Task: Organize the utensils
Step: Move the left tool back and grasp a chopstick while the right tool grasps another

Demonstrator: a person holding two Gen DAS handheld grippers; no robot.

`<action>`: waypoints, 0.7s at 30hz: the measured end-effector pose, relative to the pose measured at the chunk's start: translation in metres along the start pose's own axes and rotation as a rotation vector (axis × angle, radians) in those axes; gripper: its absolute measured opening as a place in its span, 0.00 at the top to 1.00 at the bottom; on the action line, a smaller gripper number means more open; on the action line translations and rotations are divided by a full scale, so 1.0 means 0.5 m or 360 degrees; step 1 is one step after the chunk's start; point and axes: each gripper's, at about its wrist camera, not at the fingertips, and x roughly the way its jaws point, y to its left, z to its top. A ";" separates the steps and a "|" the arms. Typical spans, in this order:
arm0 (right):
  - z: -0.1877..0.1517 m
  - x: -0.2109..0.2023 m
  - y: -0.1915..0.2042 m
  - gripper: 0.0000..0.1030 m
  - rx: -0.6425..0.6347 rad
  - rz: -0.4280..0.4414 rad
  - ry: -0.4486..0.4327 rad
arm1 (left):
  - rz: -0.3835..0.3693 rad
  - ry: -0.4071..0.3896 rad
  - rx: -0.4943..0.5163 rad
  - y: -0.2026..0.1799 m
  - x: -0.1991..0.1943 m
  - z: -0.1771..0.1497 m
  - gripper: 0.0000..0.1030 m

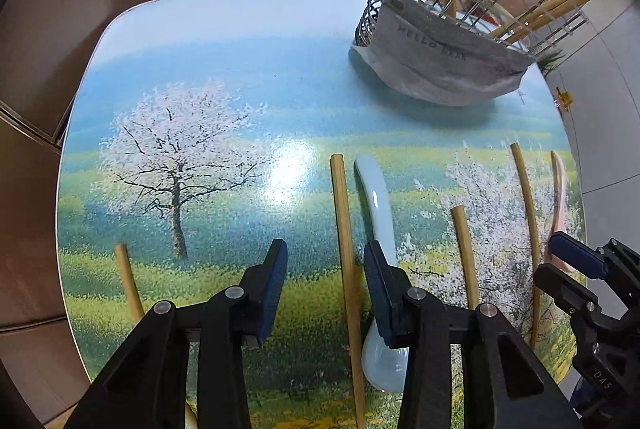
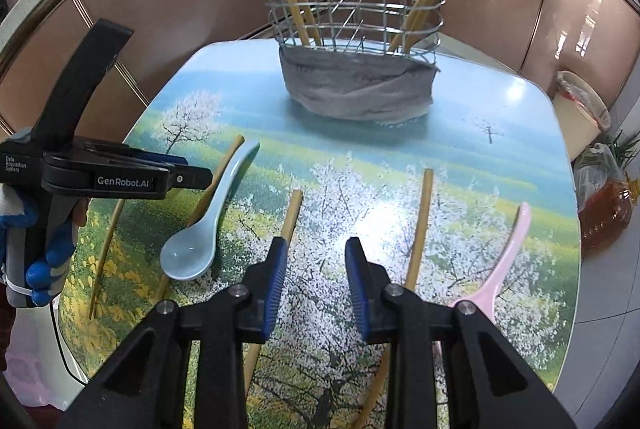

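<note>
Bamboo chopstick [image 1: 347, 249] between parted left fingers [image 1: 276, 277].

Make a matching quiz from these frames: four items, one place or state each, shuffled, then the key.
Items:
1. blue spoon
2. pink spoon
3. wire basket
4. right claw

Places/states:
A. at the table's far end, grey cloth around its base, chopsticks standing in it
B. open, holding nothing
C. lying nearest the table's right edge
D. lying under the left claw, beside a chopstick

Pairs: 1-D, 2-C, 3-A, 4-B
</note>
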 end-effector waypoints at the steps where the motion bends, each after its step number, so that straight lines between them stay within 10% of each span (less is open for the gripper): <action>1: 0.002 0.004 0.000 0.73 -0.0004 0.0000 0.0007 | 0.0001 0.0009 0.0000 0.001 0.004 0.004 0.67; 21: 0.039 0.143 0.085 0.89 -0.0098 -0.0125 0.0307 | 0.0055 0.0058 0.0230 0.015 0.012 -0.015 0.94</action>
